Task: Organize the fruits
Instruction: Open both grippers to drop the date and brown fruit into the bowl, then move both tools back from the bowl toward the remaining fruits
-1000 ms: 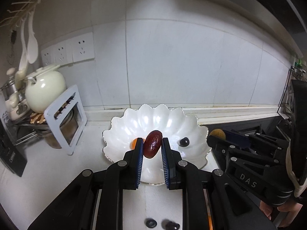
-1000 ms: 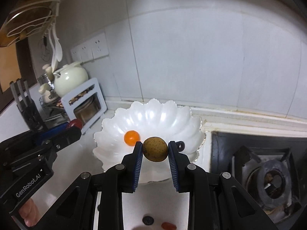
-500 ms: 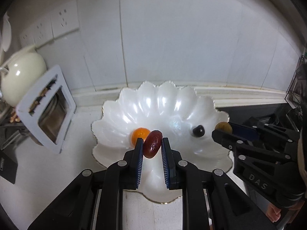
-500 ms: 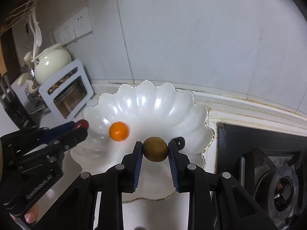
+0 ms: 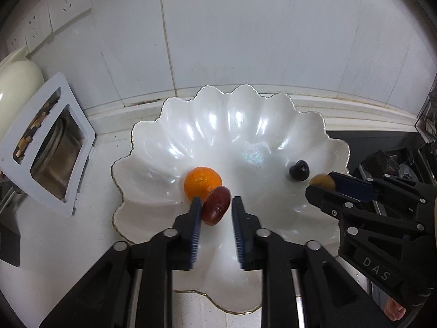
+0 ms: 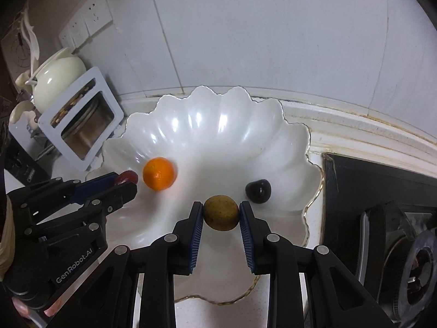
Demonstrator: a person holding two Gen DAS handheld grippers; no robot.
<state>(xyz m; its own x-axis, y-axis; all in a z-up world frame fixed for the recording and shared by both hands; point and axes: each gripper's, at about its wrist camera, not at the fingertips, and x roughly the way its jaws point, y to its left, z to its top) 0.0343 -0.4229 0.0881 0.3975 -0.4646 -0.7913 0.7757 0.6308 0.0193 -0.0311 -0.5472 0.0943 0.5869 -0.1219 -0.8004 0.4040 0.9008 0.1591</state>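
A white scalloped bowl stands on the counter by the wall. In it lie an orange and a dark cherry. My left gripper is over the bowl with its jaws parted; a dark red date leans on the left finger, with a gap to the right one. My right gripper is shut on a brownish-yellow round fruit low over the bowl's right part.
A white rack with a glass jar stands left of the bowl, a cream teapot behind it. A black stove lies right of the bowl. Wall sockets are on the tiled wall.
Both grippers have moved forward and down over the bowl. The left jaws have parted and the date now touches only the left finger. The right gripper still holds its fruit.
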